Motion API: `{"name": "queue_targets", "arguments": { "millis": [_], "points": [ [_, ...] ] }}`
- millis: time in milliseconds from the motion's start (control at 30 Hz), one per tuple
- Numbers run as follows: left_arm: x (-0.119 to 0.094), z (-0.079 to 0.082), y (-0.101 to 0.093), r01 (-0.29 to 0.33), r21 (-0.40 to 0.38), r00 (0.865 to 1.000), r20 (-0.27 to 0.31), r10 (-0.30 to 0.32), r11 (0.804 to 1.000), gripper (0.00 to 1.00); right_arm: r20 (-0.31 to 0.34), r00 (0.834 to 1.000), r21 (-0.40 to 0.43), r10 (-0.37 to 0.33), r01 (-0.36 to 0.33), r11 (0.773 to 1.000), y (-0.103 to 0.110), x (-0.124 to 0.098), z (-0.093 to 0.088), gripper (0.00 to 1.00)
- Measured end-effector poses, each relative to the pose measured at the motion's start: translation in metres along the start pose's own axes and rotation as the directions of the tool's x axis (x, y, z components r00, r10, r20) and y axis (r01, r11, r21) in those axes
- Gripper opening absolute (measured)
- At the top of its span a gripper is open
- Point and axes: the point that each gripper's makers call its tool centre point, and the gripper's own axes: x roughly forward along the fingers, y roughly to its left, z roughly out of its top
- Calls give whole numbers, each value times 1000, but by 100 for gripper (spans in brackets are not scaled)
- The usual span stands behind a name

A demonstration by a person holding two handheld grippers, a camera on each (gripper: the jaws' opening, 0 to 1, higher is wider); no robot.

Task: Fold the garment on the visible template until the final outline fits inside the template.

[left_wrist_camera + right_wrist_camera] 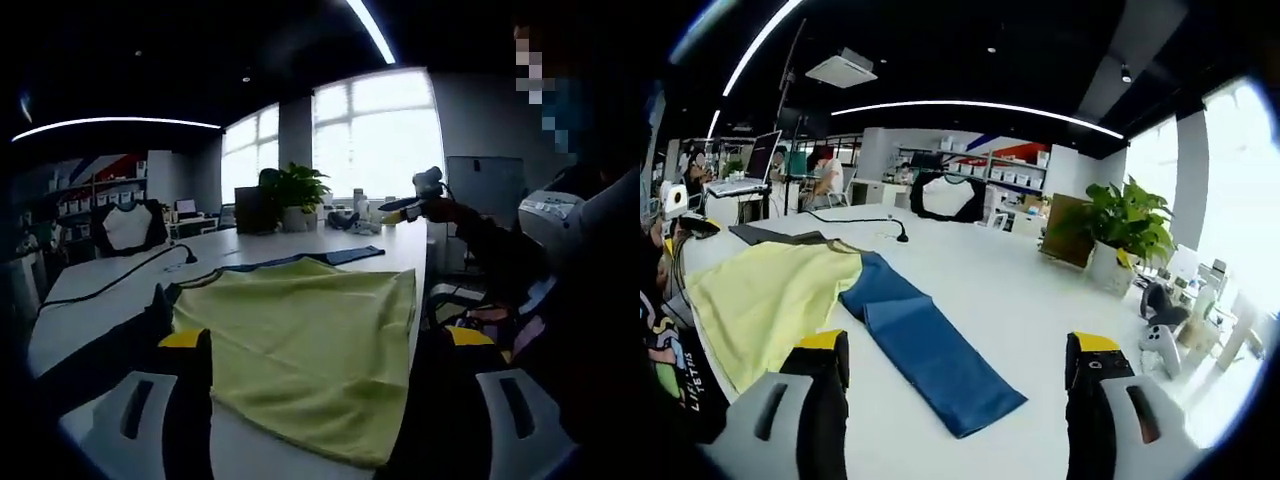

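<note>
Yellow garment [310, 345]: spread flat on white table [1040, 300], one edge overlapping the blue template.
Blue template [925, 345]: flat on table beside garment, mostly uncovered in right gripper view.
Left gripper [325, 400]: jaws apart, empty, over garment's near edge.
Right gripper [958, 405]: jaws apart, empty, above template's near end.
Plant pot [1105, 268]: on table beyond template, holds green plant [1122, 222].
Game controller [1158, 345]: on table, well apart from template.

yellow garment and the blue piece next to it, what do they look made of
Yellow garment: looks like soft matte knit fabric, judging by its limp folds and dull surface. Blue piece: also cloth, matte and lying flat on the glossy white table; the exact fibre can't be told.
</note>
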Motion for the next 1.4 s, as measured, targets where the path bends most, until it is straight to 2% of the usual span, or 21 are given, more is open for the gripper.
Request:
{"name": "queue_targets", "arguments": {
  "millis": [200, 233, 267, 367, 400, 433, 500, 600, 700, 833, 900, 1100, 1400],
  "points": [
    [-1, 4, 1, -17, 11, 1000, 8, 17, 1000, 99, -48, 999, 26, -12, 13, 1000, -12, 13, -21, 86],
    [-1, 8, 5, -44, -6, 999, 24, 44, 999, 98, -68, 998, 14, -7, 8, 1000, -12, 17, -27, 86],
    [-2, 9, 6, -46, -2, 999, 27, 46, 999, 97, -97, 995, 11, -7, 8, 1000, -13, 21, -35, 86],
    [-5, 15, 6, -53, 6, 997, 49, 53, 999, 97, -125, 992, 11, -4, 6, 1000, -12, 29, -47, 83],
    [-6, 17, 6, -54, 3, 997, 53, 54, 999, 97, -131, 991, 21, -2, 4, 1000, -13, 31, -50, 83],
    [-6, 17, 6, -55, 2, 997, 55, 55, 998, 97, -121, 992, 86, 29, -19, 996, -8, 34, -52, 82],
    [-6, 17, 7, -62, 4, 997, 51, 62, 998, 97, -115, 992, 149, 45, -28, 988, -7, 37, -55, 78],
    [-6, 16, 8, -66, -1, 997, 44, 66, 998, 95, -141, 990, 122, 23, -6, 992, -10, 41, -64, 74],
    [-6, 16, 8, -65, -6, 997, 46, 66, 998, 94, -158, 987, 134, 30, -8, 991, -11, 46, -71, 70],
    [-6, 13, 9, -80, -10, 996, 35, 80, 997, 92, -175, 984, 142, 24, 1, 990, -13, 50, -82, 60],
    [-7, 13, 12, -89, -16, 995, 30, 90, 996, 92, -176, 984, 156, 34, -7, 988, -13, 53, -84, 55],
    [-7, 14, 9, -89, -19, 995, 35, 90, 996, 90, -180, 983, 172, 37, -5, 985, -11, 53, -90, 51],
    [-6, 13, 5, -90, -18, 995, 34, 90, 996, 89, -152, 988, 175, -12, 39, 984, -14, 50, -90, 43]
  ]
}}
